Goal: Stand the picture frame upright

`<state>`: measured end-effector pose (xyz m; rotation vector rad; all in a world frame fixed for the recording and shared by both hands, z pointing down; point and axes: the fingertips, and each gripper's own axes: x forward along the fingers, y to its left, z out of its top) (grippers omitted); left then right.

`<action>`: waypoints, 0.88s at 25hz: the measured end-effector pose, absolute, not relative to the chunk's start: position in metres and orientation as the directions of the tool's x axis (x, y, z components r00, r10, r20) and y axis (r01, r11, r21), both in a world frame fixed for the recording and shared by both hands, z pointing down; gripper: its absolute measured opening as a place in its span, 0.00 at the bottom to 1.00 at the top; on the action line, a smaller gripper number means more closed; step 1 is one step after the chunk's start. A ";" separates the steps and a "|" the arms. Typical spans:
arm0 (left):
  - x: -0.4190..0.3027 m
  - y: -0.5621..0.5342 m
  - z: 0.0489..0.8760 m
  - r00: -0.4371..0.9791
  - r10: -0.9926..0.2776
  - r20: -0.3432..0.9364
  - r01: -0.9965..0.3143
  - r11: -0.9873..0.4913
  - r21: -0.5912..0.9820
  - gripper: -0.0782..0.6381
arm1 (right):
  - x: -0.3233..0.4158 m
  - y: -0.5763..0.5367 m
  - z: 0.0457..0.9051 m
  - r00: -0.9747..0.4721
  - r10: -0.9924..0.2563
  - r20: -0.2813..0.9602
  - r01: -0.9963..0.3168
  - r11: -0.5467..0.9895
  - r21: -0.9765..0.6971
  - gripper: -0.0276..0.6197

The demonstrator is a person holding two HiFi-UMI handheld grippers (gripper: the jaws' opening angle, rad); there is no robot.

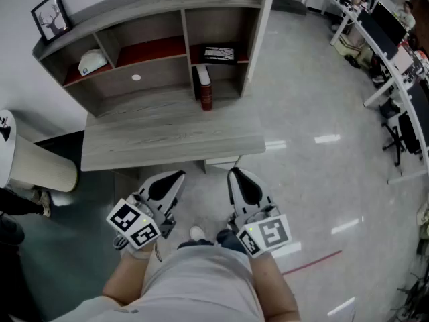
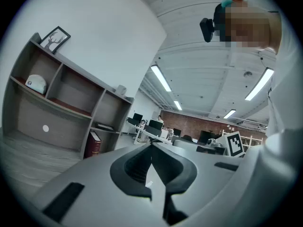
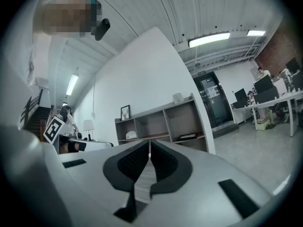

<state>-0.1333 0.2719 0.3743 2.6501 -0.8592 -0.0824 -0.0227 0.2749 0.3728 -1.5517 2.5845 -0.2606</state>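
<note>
Jaws closed and empty on both our left gripper and right gripper, low in frame; we judge the picture frame lies flat in the shelf's right compartment, straight above, nearer our right

Wooden shelf desk, glossy floor

Bright, even light comes from long ceiling strip lights, which leave white glare streaks on the polished floor at the right. Shadows are soft, deepest inside the shelf unit. Both gripper views bend strongly and darken to black at their round edges, and their nearest surfaces look soft.
</note>
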 end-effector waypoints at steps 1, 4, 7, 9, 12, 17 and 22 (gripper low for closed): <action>-0.130 0.271 0.375 0.812 -0.581 0.054 -0.561 -0.752 0.346 0.13 | -0.020 0.275 0.373 -0.471 -0.882 -0.009 -0.863 0.463 -0.204 0.09; -0.120 0.270 0.376 0.805 -0.589 0.063 -0.573 -0.747 0.339 0.13 | -0.012 0.272 0.373 -0.480 -0.877 -0.005 -0.859 0.471 -0.199 0.09; -0.110 0.266 0.377 0.798 -0.599 0.075 -0.587 -0.741 0.326 0.13 | -0.004 0.269 0.372 -0.493 -0.870 -0.005 -0.853 0.484 -0.196 0.09; -0.103 0.263 0.377 0.794 -0.603 0.082 -0.593 -0.737 0.323 0.13 | 0.003 0.265 0.372 -0.499 -0.866 -0.006 -0.849 0.491 -0.196 0.09; -0.090 0.257 0.377 0.787 -0.611 0.089 -0.604 -0.732 0.316 0.13 | 0.018 0.258 0.372 -0.492 -0.870 -0.019 -0.847 0.484 -0.219 0.09; -0.070 0.247 0.378 0.770 -0.629 0.103 -0.627 -0.718 0.303 0.13 | 0.046 0.243 0.374 -0.490 -0.871 -0.035 -0.835 0.481 -0.269 0.09; -0.044 0.238 0.377 0.748 -0.653 0.115 -0.655 -0.700 0.284 0.13 | 0.074 0.230 0.376 -0.506 -0.861 -0.049 -0.817 0.496 -0.295 0.09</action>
